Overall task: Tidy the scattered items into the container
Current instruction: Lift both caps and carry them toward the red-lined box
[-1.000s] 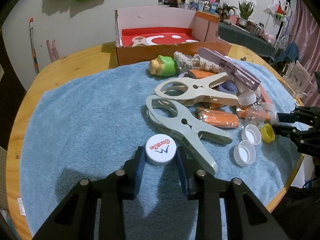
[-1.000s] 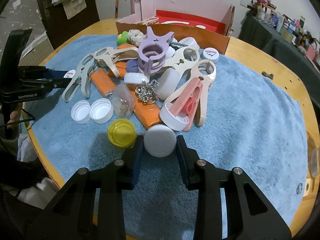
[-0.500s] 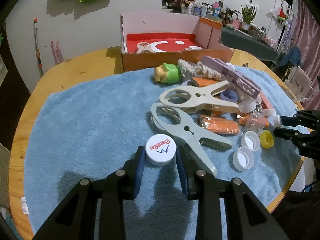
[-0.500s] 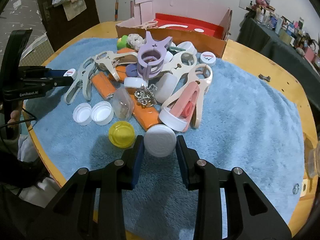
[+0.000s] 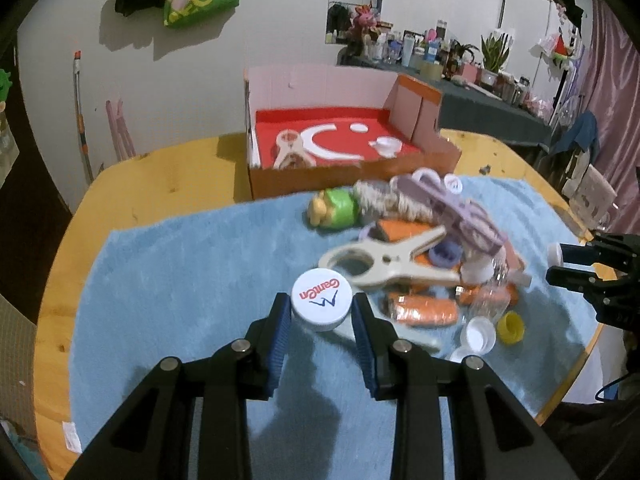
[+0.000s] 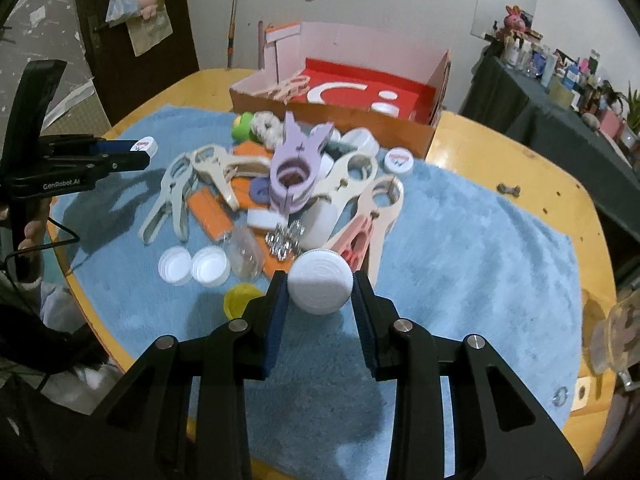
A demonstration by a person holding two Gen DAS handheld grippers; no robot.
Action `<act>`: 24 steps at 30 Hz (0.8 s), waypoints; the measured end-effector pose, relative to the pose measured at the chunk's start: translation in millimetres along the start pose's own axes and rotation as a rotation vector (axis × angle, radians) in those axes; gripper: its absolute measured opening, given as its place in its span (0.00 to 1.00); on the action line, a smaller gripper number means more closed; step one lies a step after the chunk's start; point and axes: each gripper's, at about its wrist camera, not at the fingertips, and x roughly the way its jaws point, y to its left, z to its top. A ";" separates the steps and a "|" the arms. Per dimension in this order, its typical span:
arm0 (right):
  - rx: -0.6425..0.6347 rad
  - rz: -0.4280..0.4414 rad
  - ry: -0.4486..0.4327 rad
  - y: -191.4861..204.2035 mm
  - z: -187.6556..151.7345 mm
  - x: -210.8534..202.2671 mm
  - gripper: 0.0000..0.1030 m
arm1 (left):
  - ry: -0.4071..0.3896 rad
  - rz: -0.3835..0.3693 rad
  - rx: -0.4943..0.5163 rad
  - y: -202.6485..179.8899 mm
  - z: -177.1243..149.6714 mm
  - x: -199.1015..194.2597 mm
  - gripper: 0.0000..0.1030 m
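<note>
We see a round wooden table (image 6: 500, 152) with a blue towel (image 6: 472, 264) spread over most of it. At the far edge sits the container, an open cardboard box (image 5: 344, 172) with a red floor, already holding a clip and a couple of white caps. Just near of the box, a pile lies on the towel: big cream clips (image 6: 208, 172), a purple clip (image 6: 296, 164), a pink clip (image 6: 360, 236), orange packets (image 6: 210, 212), a green toy (image 5: 334, 208). Two white caps (image 6: 194, 266) lie open side up near the pile, a yellow cap (image 5: 510, 326) just beside them. Our left gripper (image 5: 322, 320) is clamped on a white printed cap (image 5: 322, 298), held above the towel, left of the pile. Our right gripper (image 6: 320, 300) is clenched on a plain white ribbed cap (image 6: 320, 282), near side of the pile, above the towel.
</note>
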 end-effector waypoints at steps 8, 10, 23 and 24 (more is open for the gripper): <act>0.004 -0.010 -0.026 -9.6 21.7 -5.6 0.30 | -0.034 0.003 0.017 -2.2 28.0 -2.8 0.33; 0.006 -0.010 -0.033 -12.0 26.3 -6.8 0.30 | -0.041 0.004 0.023 -3.3 33.5 -2.9 0.33; 0.001 -0.014 -0.050 -21.3 45.9 -7.5 0.30 | -0.052 0.004 0.029 -5.2 50.0 0.9 0.33; -0.001 -0.015 -0.051 -21.4 47.1 -7.4 0.30 | -0.052 0.002 0.030 -5.2 51.4 1.6 0.33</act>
